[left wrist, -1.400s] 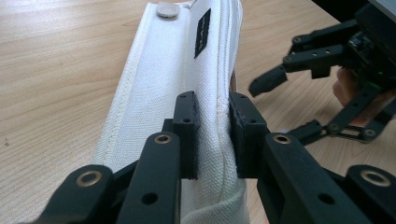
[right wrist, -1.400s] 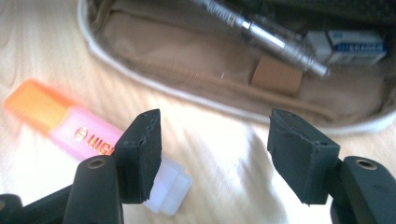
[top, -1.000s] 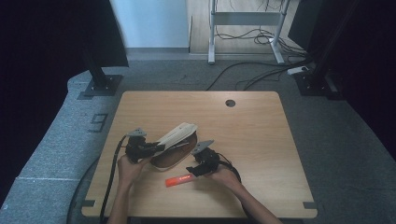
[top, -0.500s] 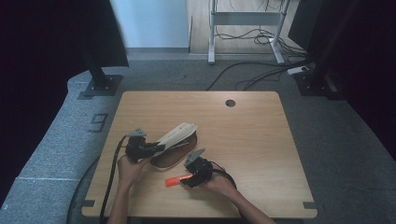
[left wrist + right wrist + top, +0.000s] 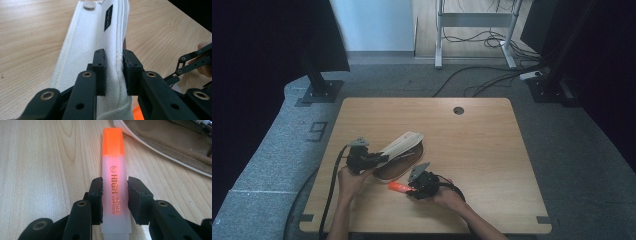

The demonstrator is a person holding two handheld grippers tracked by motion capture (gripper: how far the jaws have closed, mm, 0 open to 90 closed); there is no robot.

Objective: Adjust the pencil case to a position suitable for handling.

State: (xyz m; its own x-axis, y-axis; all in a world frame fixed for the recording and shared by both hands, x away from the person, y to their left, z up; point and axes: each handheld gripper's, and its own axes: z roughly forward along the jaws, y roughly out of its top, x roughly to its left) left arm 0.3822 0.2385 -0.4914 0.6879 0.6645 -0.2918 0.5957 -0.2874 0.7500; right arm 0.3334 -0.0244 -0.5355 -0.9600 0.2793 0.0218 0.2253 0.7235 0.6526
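A cream pencil case lies open on the wooden table, its flap lifted. My left gripper is shut on that flap; in the left gripper view the pads pinch the white fabric at my left gripper. An orange highlighter lies flat on the table just in front of the case. My right gripper has just been closing on it. In the right gripper view both pads press the sides of the highlighter at my right gripper, with the orange cap pointing away.
The brown inside of the case lies just past the highlighter's cap. A round cable hole sits at the table's far side. A dark stand base and cables are on the floor beyond the table.
My right gripper slid left up to the highlighter and its jaws came in around it. The left gripper and the raised flap stayed where they were.
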